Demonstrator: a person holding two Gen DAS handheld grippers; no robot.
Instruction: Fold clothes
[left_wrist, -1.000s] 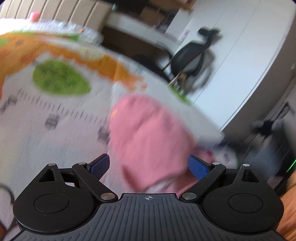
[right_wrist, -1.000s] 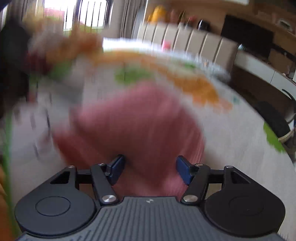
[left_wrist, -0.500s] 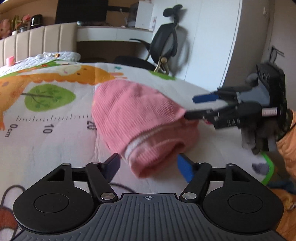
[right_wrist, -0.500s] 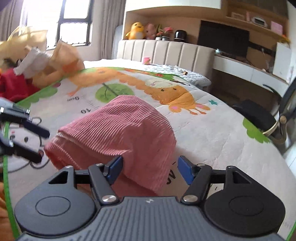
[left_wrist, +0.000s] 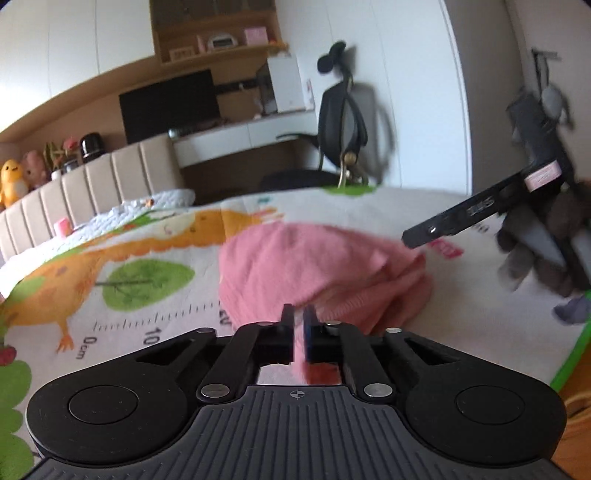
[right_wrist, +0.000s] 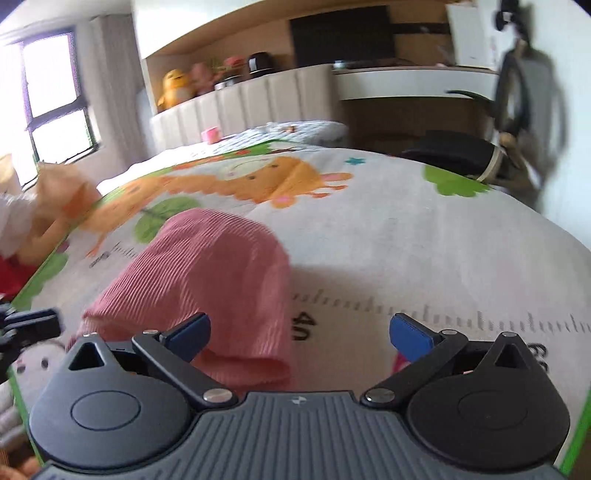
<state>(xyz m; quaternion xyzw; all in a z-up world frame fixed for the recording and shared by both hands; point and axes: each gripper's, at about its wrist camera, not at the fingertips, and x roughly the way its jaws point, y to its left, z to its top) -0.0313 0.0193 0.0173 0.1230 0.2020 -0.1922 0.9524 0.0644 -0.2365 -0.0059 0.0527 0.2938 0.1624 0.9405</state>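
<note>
A pink ribbed garment (left_wrist: 317, 269) lies folded in a bundle on the printed play mat (left_wrist: 122, 266). My left gripper (left_wrist: 298, 325) is shut on the near edge of the garment, with pink cloth pinched between its jaws. The right gripper (left_wrist: 417, 238) appears at the right of the left wrist view, held by a gloved hand (left_wrist: 535, 254) just past the bundle's far side. In the right wrist view the right gripper (right_wrist: 299, 332) stands open over the mat, with the pink garment (right_wrist: 207, 280) under its left finger and nothing between the pads.
The mat (right_wrist: 424, 251) covers a bed with a beige headboard (left_wrist: 92, 181). A pile of other clothes (right_wrist: 33, 210) sits at the mat's left edge. A black office chair (left_wrist: 347, 129) and a white desk (left_wrist: 240, 140) stand behind the bed.
My left gripper has shut on the garment's near edge. The right gripper has opened wider and shifted right, off the bundle. Both cameras now tilt upward.
</note>
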